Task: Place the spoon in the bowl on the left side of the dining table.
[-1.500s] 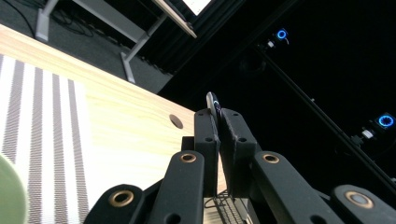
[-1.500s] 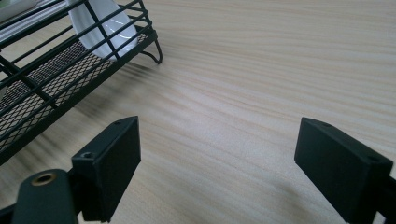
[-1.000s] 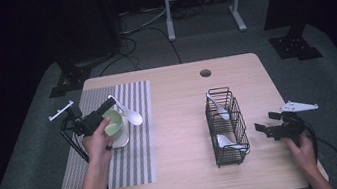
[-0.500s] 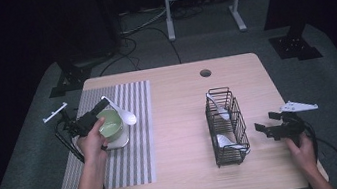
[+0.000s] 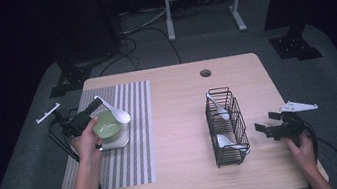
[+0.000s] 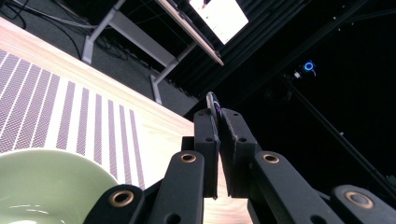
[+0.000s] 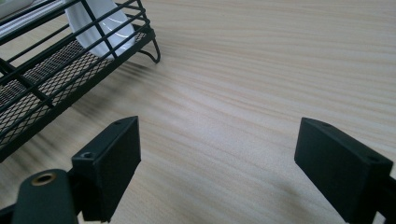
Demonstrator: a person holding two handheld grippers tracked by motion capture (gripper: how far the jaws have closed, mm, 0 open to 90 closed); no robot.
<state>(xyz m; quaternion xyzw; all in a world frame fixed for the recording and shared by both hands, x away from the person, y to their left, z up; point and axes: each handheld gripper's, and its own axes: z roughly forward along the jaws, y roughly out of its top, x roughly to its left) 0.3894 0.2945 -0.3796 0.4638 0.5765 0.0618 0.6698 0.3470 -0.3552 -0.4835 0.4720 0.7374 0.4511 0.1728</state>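
Left tool (image 5: 92, 109) clamped on white spoon (image 5: 114, 111) handle; spoon's long axis slants down to its scoop past the far rim of green bowl (image 5: 106, 126) on striped mat (image 5: 136, 129). Right tool (image 5: 269, 130) wide open, empty, just beside wire rack (image 5: 225, 125) holding two more spoons; left is nearer the bowl.

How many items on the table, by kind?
Spoons: 3, one in the left tool, two in the rack
Bowl: 1
Plate: 1
Rack: 1
Mat: 1
Total: 7
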